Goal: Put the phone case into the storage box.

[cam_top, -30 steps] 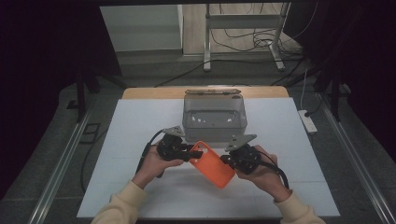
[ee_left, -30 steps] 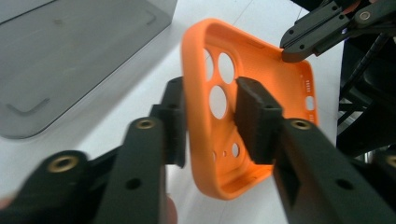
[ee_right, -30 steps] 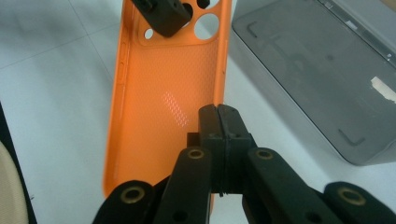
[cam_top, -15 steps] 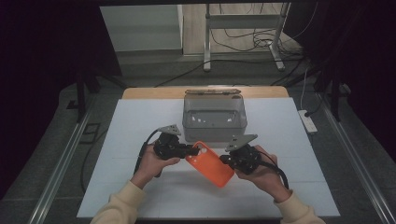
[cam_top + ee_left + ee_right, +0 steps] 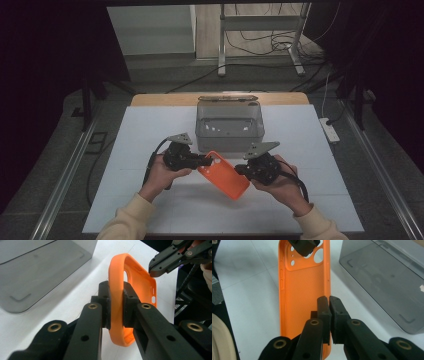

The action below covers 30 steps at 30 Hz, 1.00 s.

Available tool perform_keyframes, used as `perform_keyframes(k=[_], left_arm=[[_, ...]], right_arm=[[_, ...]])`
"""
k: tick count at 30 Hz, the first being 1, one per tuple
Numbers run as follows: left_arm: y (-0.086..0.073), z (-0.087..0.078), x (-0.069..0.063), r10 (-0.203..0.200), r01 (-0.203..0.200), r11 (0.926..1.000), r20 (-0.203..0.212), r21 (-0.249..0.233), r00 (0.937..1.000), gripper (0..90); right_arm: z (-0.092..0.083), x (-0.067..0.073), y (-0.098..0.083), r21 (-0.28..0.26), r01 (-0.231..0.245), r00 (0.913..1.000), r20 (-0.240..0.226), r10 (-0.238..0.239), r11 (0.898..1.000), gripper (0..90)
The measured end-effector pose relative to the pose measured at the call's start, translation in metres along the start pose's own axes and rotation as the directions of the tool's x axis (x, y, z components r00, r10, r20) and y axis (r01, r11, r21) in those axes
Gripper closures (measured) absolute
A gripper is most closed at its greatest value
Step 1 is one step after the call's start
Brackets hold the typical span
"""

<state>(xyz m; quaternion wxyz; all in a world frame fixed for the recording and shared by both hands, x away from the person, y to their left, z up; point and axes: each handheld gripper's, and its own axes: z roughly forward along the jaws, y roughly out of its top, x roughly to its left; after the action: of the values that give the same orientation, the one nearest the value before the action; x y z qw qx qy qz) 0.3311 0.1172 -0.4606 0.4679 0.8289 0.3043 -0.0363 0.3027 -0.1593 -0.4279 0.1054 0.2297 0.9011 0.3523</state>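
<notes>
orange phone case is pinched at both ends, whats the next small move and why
Probably carry the orange phone case toward the grey box behind it. The left gripper clamps the camera end, the right gripper pinches a side rim, so the case hangs above the table, ready to move.

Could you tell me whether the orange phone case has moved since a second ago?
No: the orange phone case stays just in front of the grey box, between both grippers.
</notes>
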Motion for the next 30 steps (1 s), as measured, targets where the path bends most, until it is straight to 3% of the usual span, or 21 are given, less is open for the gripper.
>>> perform_keyframes(k=[6,15,21,30], left_arm=[[0.000,-0.001,0.000,0.001,-0.001,1.0000,-0.010,-0.005,1.0000,80.9],[0.000,-0.004,0.001,0.006,-0.006,0.9997,-0.016,-0.023,0.9999,81.0],[-0.001,-0.006,0.001,0.002,-0.003,0.9995,-0.016,-0.031,0.9999,81.0],[-0.001,-0.008,0.000,0.010,-0.011,0.9990,-0.023,-0.043,0.9997,81.1]], right_arm=[[-0.001,-0.002,-0.001,-0.009,-0.010,0.9999,0.003,0.010,1.000,81.8],[-0.008,-0.015,-0.001,-0.113,-0.091,0.9956,-0.031,0.088,0.989,45.5],[-0.008,-0.022,-0.003,-0.151,-0.180,0.9836,-0.034,0.177,0.972,26.2],[-0.006,-0.028,-0.006,-0.156,-0.247,0.9684,-0.073,0.238,0.956,17.8]])
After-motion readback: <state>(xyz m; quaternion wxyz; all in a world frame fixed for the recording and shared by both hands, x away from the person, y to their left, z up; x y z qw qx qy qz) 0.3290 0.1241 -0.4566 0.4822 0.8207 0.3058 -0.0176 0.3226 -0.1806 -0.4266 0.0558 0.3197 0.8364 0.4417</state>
